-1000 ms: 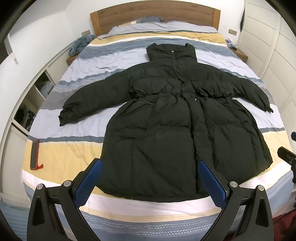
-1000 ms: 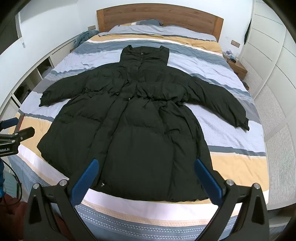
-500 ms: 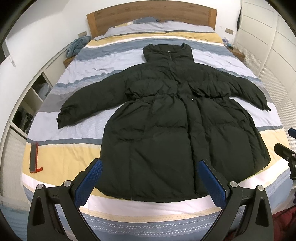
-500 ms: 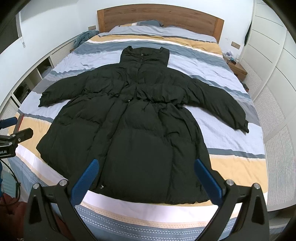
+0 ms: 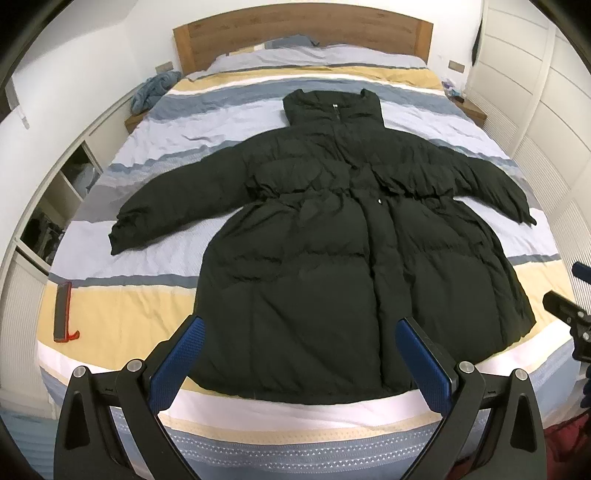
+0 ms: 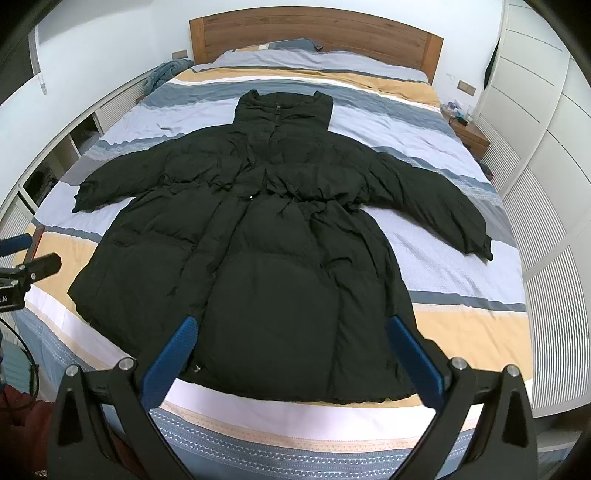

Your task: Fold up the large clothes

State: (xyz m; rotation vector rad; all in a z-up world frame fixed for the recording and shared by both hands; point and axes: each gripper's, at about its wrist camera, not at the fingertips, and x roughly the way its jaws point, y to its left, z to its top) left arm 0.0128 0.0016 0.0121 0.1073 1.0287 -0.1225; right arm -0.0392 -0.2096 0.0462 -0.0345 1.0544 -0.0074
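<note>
A long black puffer coat lies flat and front up on the striped bed, sleeves spread to both sides, collar toward the headboard. In the right wrist view the same coat fills the middle of the bed. My left gripper hangs open above the coat's hem near the foot of the bed, nothing between its blue pads. My right gripper is also open over the hem, holding nothing. Each gripper shows at the edge of the other's view: the right gripper and the left gripper.
A grey and red tool lies on the bed's left side. A wooden headboard stands at the far end. White wardrobe doors line the right, open shelves the left. A blue cloth sits on the left nightstand.
Both cameras have shifted slightly, the coat sitting a little higher and left in the left wrist view. Both grippers stay open and the coat has not moved.
</note>
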